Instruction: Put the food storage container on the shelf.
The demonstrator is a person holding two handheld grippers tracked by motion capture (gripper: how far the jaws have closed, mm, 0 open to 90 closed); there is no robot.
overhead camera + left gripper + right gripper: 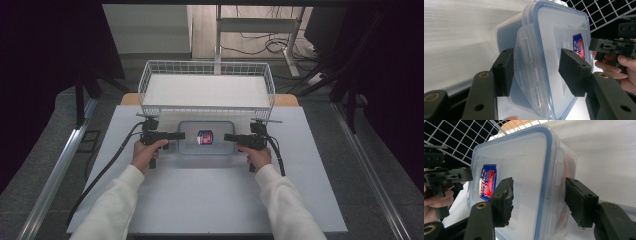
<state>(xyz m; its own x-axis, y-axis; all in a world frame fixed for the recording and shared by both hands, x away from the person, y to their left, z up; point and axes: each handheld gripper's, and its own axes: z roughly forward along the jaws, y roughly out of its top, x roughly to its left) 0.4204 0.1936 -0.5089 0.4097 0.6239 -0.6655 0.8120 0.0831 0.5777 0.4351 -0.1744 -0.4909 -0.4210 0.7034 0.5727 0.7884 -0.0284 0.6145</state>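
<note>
A red-and-blue label point(205, 137), unreadable, is borne on the clear box point(187, 148); its end latches are straddled, ungripped, by the half-open left tool point(181, 135) and right tool point(227, 137).

The setting looks like a lab or recording workspace. A white table point(210, 200) stands on grey carpet, boxed in by metal rails point(55, 170) at the left and right of the frame and dark curtains point(45, 60) in both upper corners. Loose cables point(260, 45) run under a desk frame at upper centre.
</note>
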